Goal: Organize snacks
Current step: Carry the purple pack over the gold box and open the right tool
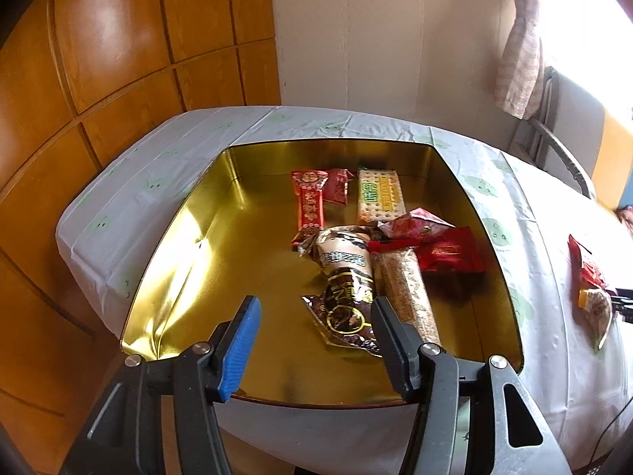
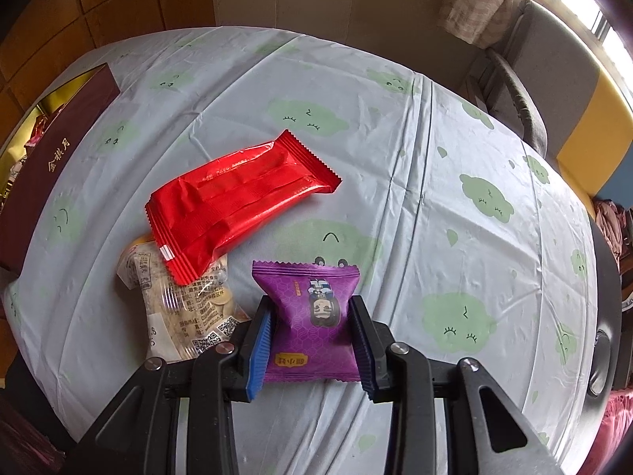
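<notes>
Right fingers [image 2: 358, 326] pinching purple packet [image 2: 310, 316] — left gripper [image 1: 316, 316] gaping

Both tools share one build: the left hand-held gripper [image 1: 314, 322] and right hand-held gripper [image 2: 310, 334] have black plastic arms, silver rivets, ribbed blue pads (the 3 o'clock ones look darker).

**Daylight from the upper right, glare on gold**

Both fisheye views bend straight lines and darken at the corners. The window [image 1: 585, 12] is blown out white. Hard glare streaks the gold tin [image 1: 186, 245] along its left wall. The curtain [image 1: 522, 51] looks soft; the red wrapper [image 2: 237, 202] shines.
</notes>
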`<state>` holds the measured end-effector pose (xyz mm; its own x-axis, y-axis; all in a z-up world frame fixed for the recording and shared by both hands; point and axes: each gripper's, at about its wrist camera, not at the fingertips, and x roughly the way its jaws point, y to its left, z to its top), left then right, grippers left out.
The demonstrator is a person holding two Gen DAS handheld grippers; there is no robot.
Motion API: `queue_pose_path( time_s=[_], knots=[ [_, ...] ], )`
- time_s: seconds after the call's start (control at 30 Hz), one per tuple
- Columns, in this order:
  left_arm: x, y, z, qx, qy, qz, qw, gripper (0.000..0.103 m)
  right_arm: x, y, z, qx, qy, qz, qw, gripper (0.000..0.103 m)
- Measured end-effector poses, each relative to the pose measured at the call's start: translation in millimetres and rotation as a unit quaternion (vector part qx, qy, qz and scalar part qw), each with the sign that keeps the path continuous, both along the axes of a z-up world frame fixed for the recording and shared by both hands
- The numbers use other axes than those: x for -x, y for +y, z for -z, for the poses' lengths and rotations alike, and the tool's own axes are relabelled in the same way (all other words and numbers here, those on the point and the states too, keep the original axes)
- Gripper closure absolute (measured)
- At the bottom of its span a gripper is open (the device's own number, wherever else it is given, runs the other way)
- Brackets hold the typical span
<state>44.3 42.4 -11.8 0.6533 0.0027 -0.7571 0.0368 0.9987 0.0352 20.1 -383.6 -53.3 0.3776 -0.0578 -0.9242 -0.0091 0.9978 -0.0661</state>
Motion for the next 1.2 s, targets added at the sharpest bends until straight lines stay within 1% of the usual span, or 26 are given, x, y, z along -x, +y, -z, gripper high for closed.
queue_pose_path(
  time_s=[0.2, 0.3, 0.4, 0.53, 0.6, 0.7, 0.8, 0.87, 0.97, 1.03, 1.2],
  knots=[
    [2.9, 9.9, 1.9, -0.001, -0.002, -0.006, 1.0, 0.044, -1.3, 0.1, 2.4, 0.01, -0.002, -0.004, 1.0, 0.066],
    [4.4, 15.7, 1.2, -0.002, -0.005, -0.013, 0.9999, 0.044, 1.3, -6.0, -4.1, -0.001, -0.013, 0.017, 1.0, 0.067],
    [4.1, 23.6, -1.9, 0.001, -0.008, -0.02, 0.9998, 0.044, 7.0, -13.7, -20.9, -0.017, -0.035, 0.033, 0.999, 0.067],
    [2.1, 38.6, -8.5, 0.001, -0.015, -0.033, 0.9993, 0.044, 12.9, -2.1, -55.1, -0.028, -0.069, 0.017, 0.997, 0.067],
    [-0.1, 47.8, -11.2, -0.002, -0.02, -0.044, 0.9988, 0.044, 9.9, 18.2, -71.4, -0.033, -0.084, -0.007, 0.996, 0.067],
    [-2.4, 63.3, -14.2, 0.006, -0.025, -0.067, 0.9974, 0.044, -1.1, 61.2, -91.0, -0.064, -0.104, -0.057, 0.991, 0.067],
    [-2.3, 74.6, -17.0, 0.011, -0.03, -0.082, 0.9961, 0.044, -17.5, 126.5, -98.9, -0.096, -0.104, -0.129, 0.982, 0.067],
    [-2.7, 78.7, -18.9, 0.011, -0.033, -0.084, 0.9958, 0.044, -28.9, 169.4, -97.3, -0.113, -0.095, -0.17, 0.974, 0.067],
    [-2.0, 84.2, -20.1, 0.011, -0.036, -0.087, 0.9955, 0.044, -45.3, 236.8, -91.0, -0.144, -0.08, -0.23, 0.959, 0.067],
    [-2.2, 89.8, -20.1, 0.015, -0.038, -0.093, 0.9949, 0.044, -50.8, 275.0, -86.2, -0.162, -0.069, -0.26, 0.95, 0.067],
    [-4.8, 107.5, -22.0, 0.022, -0.041, -0.114, 0.9924, 0.044, -68.4, 354.2, -65.0, -0.173, -0.039, -0.309, 0.935, 0.067]
  ],
)
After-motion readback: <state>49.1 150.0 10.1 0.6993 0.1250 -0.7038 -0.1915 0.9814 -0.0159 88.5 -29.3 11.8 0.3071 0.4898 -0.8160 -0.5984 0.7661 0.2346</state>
